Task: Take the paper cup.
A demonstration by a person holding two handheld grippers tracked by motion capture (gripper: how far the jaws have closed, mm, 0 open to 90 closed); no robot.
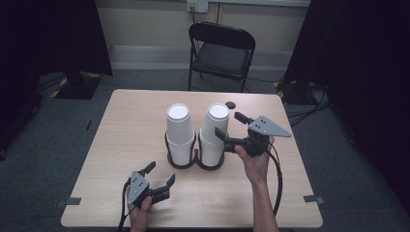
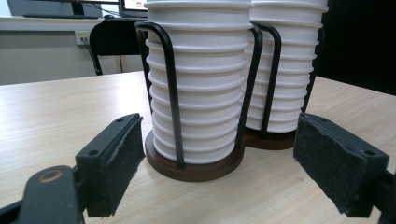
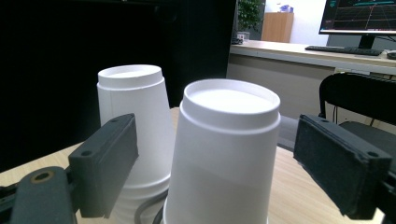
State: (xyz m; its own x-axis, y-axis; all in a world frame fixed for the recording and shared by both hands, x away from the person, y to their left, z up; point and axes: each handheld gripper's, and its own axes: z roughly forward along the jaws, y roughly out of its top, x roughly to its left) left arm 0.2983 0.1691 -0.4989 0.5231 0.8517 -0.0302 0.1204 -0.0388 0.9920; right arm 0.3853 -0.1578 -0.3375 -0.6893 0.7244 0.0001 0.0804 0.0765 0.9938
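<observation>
**Right gripper lined up on the top cup**

Now I have 2 stacks of white foam cups, upside down, standing in a black wire holder (image 1: 196,159) on a dark double base at the centre of the table (image 1: 121,145). My right gripper (image 1: 231,129), right of centre in the high view, is up at the top of the right stack (image 1: 213,135), jaws spread wide with nothing between the pads yet. In the right gripper view the top cup (image 3: 224,154) of that stack sits in the middle of the frame between the 2 jaws, a clear gap on each side, so I judge nothing is touching. The left stack (image 1: 180,133) stands just beside it, at the left of that view.

My left gripper (image 1: 162,179) rests low at the lower left of the high view, near the table edge, also fully open and empty. Its own view looks at the foot of the holder (image 2: 194,163), with the wire hoops rising around the ribbed cup rims.

I read this as the approach step: taking the top cup off the right stack. Next I need to close the right gripper gently on the cup wall, since foam crushes easily, then lift straight up so the cups below stay in place. The left gripper may have to steady the holder base.
</observation>
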